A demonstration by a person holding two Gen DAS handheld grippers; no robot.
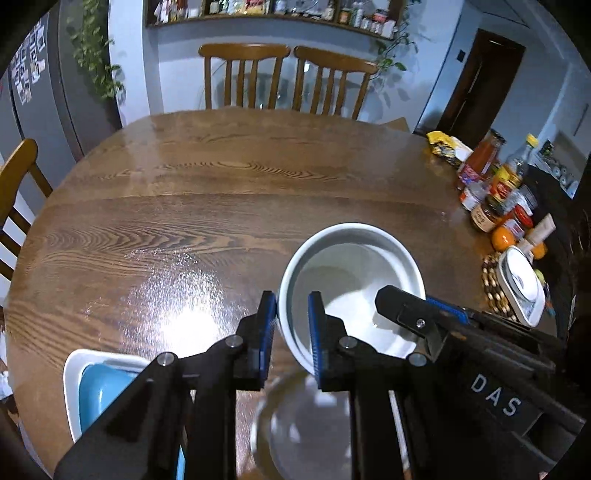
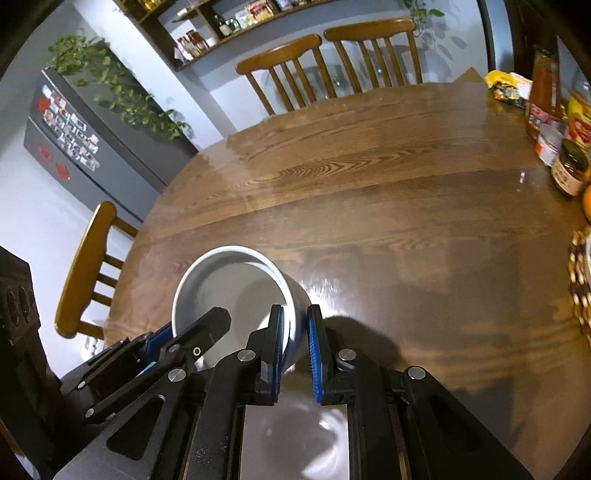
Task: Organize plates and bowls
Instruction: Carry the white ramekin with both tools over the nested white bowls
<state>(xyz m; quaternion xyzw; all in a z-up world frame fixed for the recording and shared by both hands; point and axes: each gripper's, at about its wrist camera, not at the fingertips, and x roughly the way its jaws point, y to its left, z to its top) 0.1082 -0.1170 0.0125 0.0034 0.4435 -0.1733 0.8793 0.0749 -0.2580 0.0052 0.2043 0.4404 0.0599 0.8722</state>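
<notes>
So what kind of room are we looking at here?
Most likely a home dining area beside a kitchen: a round wooden table with wooden chairs, a shelf of jars and packets on the wall, and a fridge covered in magnets.

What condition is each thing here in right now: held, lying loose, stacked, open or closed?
White bowl: held by both tools, one on each side of its wall, upright, empty.
Left tool: shut on the bowl's wall.
Right tool: shut on the opposite wall.
Blue dish: nested in a white dish, on the table.
Jars: upright, lids on.
</notes>
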